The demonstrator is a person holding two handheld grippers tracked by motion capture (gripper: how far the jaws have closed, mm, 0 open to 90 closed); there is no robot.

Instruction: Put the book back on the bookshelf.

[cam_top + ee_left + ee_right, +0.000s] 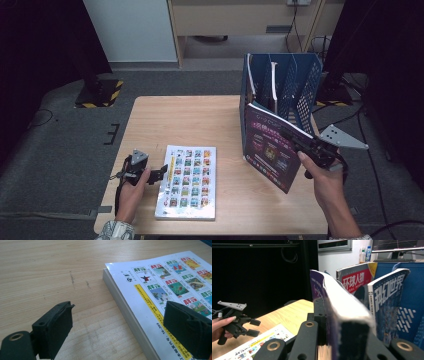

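A purple magazine (270, 145) stands upright above the right half of the table, just in front of the blue file rack (305, 82). My right gripper (296, 140) is shut on its edge. In the right gripper view the jaws clamp the magazine (329, 297) on both sides, with my right gripper (337, 340) at the bottom. A white magazine with rows of small colour pictures (189, 182) lies flat at the front left. My left gripper (161, 173) rests open at its left edge. In the left gripper view one pad (56, 327) is over bare wood and the other over the white magazine (160, 290).
The rack holds two upright magazines, one with a red panel (357, 277) and one blue (387, 295). The wooden table (200, 120) is bare between the flat magazine and the rack. The person's left hand and my left gripper (249, 327) appear far off at the left.
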